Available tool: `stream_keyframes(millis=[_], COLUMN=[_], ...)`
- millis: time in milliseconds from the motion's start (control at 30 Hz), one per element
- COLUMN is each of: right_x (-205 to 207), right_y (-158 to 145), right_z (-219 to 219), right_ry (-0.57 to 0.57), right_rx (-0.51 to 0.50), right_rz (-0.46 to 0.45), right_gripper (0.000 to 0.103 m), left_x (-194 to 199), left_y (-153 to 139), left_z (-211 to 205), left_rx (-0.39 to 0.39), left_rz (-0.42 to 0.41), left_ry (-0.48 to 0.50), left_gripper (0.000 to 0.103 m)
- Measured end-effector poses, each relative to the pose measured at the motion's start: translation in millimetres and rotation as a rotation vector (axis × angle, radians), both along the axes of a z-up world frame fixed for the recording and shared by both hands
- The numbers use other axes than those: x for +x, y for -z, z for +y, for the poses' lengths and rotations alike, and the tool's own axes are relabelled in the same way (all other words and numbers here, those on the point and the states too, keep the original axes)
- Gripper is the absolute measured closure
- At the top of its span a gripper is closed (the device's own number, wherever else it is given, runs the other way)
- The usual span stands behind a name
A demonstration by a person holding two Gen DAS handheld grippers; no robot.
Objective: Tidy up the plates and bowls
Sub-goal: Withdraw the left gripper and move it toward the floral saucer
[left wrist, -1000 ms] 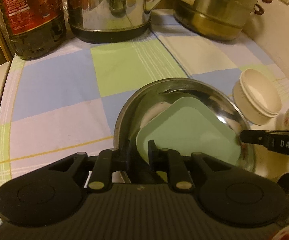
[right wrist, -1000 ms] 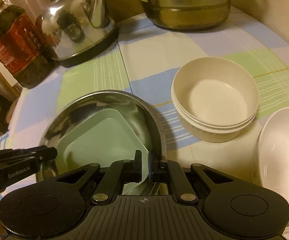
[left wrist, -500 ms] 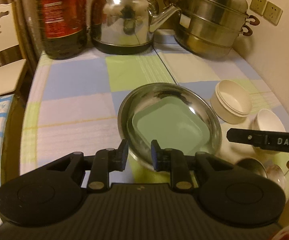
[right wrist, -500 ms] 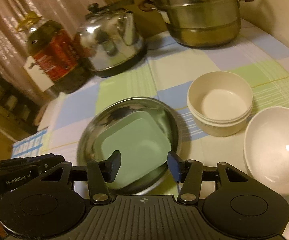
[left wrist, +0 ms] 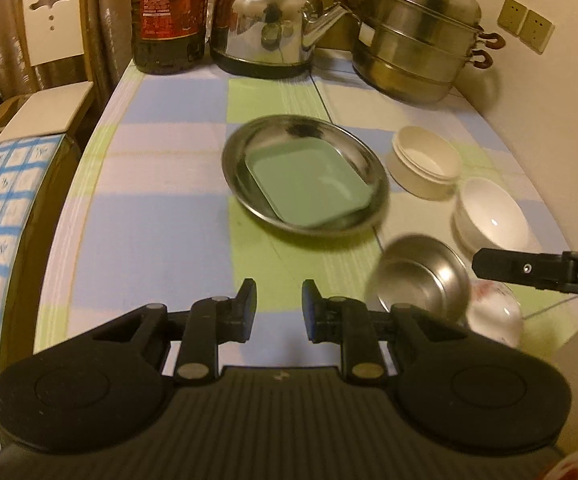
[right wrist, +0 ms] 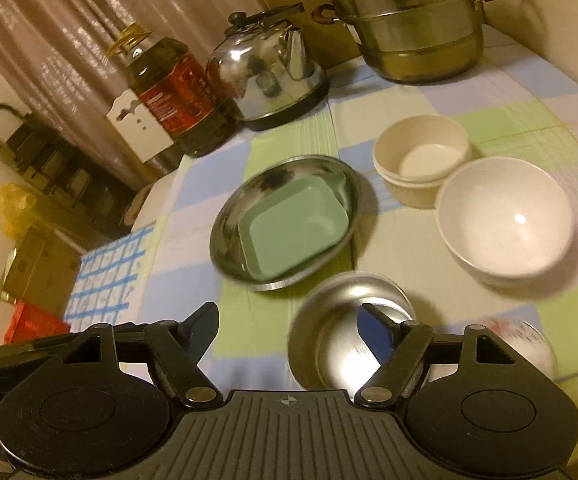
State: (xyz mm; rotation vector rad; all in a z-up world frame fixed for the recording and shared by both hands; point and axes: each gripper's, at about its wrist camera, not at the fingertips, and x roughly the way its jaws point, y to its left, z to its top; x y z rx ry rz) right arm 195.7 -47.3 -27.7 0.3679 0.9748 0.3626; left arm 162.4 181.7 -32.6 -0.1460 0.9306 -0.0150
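Note:
A round steel plate [left wrist: 235,176] [right wrist: 229,240] lies mid-table with a green square plate [left wrist: 309,184] [right wrist: 289,232] inside it. My left gripper [left wrist: 279,304] hovers above the cloth short of that plate, open by a narrow gap that holds nothing. My right gripper [right wrist: 289,328] is drawn back too. Its jaws are opening wide, with nothing between them. A small steel bowl [left wrist: 421,276] [right wrist: 341,344] sits just beyond its right finger. To the right stand stacked beige bowls [left wrist: 425,164] [right wrist: 421,160], a white bowl [left wrist: 493,220] [right wrist: 505,216] and a flowered bowl [left wrist: 493,312] [right wrist: 529,340].
At the back of the checked tablecloth stand an oil bottle [left wrist: 169,16], a steel kettle [left wrist: 265,36] and a tiered steamer pot [left wrist: 417,48]. A wall with sockets [left wrist: 527,26] runs along the right. A white chair [left wrist: 53,64] and a blue checked cloth [left wrist: 1,200] lie off the left edge.
Both grippers let go of the plates' near rims and drew back and upward. The right jaws went from shut to wide apart, and the left parted a little.

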Motion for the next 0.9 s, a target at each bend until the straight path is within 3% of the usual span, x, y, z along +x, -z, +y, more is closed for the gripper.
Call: stream_keyframes(millis=[433, 900], right_x=[-67.3, -110.1], right_y=[-1.4, -3.4], right_z=[-70.7, -145.6], right_ry=[-0.044, 0.014], right_rx=[-0.029, -0.060], right_rz=[0.043, 0.024], right_gripper=[0.026, 0.026], left_x=[-67.2, -88.0], left_y=[8.5, 16.0], left_z=[-73.1, -144.8], left_rx=[-0.019, -0.029], left_rz=[0.026, 0.030], left_ry=[-0.025, 0.020], left_gripper=[0.082, 0.082])
